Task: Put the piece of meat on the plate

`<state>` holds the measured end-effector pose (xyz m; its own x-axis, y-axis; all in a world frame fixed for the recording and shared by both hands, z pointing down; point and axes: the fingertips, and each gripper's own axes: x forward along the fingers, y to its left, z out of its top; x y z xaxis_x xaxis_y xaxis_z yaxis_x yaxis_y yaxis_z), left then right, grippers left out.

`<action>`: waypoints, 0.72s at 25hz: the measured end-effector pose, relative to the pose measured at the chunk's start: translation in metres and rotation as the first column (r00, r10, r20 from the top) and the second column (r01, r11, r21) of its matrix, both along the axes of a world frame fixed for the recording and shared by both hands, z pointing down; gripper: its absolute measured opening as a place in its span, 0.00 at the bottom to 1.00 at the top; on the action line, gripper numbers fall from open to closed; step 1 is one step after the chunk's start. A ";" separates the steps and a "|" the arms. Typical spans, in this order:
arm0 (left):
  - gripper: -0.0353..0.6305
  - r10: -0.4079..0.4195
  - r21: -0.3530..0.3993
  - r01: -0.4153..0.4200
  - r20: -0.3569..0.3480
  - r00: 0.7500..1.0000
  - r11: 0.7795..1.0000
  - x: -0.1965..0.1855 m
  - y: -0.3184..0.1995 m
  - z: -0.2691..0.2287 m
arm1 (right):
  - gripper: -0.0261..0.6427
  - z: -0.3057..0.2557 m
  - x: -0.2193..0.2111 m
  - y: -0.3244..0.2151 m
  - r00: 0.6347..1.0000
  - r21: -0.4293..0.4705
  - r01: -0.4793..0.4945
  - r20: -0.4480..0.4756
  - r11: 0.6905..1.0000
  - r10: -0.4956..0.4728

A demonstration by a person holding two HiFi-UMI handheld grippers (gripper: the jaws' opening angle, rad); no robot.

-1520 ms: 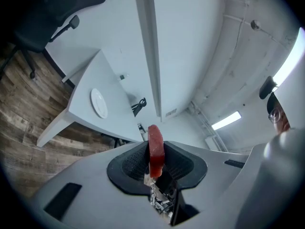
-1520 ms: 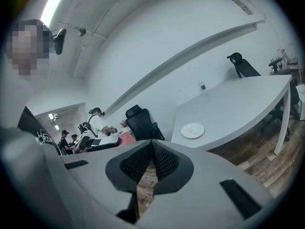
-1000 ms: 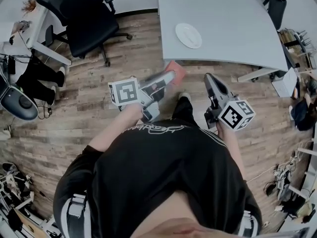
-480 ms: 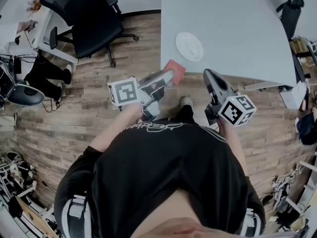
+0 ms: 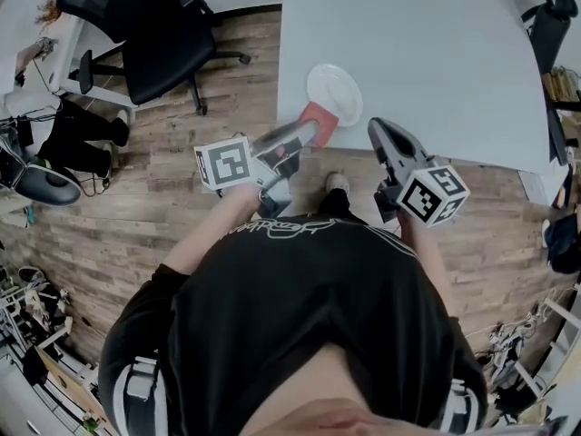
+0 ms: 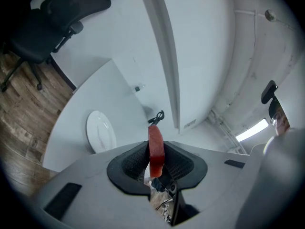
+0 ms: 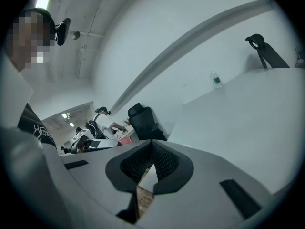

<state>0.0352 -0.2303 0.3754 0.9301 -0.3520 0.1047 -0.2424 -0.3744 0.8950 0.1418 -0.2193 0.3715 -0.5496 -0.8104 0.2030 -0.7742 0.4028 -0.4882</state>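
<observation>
My left gripper (image 5: 311,127) is shut on a flat red piece of meat (image 5: 320,117), which pokes out past the fingertips over the near edge of the grey table (image 5: 418,34). The white plate (image 5: 334,94) lies on that table, just beyond the meat. In the left gripper view the meat (image 6: 156,148) stands on edge between the pads of the left gripper (image 6: 156,160), with the plate (image 6: 100,131) ahead and to the left. To the right, my right gripper (image 5: 377,131) hovers at the table's edge. The right gripper (image 7: 151,149) has its pads together and nothing in them.
A black office chair (image 5: 152,27) stands on the wooden floor (image 5: 136,216) left of the table. Another dark chair (image 5: 550,14) is at the table's far right. A small bottle (image 6: 137,88) and a black clip (image 6: 156,117) lie farther back on the table.
Both grippers have come closer to the table. The meat, earlier over the floor short of the table edge, now hangs over the edge beside the plate.
</observation>
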 end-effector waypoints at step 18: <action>0.20 -0.064 -0.084 0.066 0.023 0.998 0.994 0.044 -0.057 0.039 | 0.05 0.037 0.037 -0.066 0.997 -0.070 0.074 -0.017 0.995 -0.075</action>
<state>0.0789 -0.2877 0.4142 0.9029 -0.4009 0.1553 -0.2822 -0.2802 0.9175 0.1785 -0.2853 0.4082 -0.6030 -0.7511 0.2689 -0.7533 0.4251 -0.5019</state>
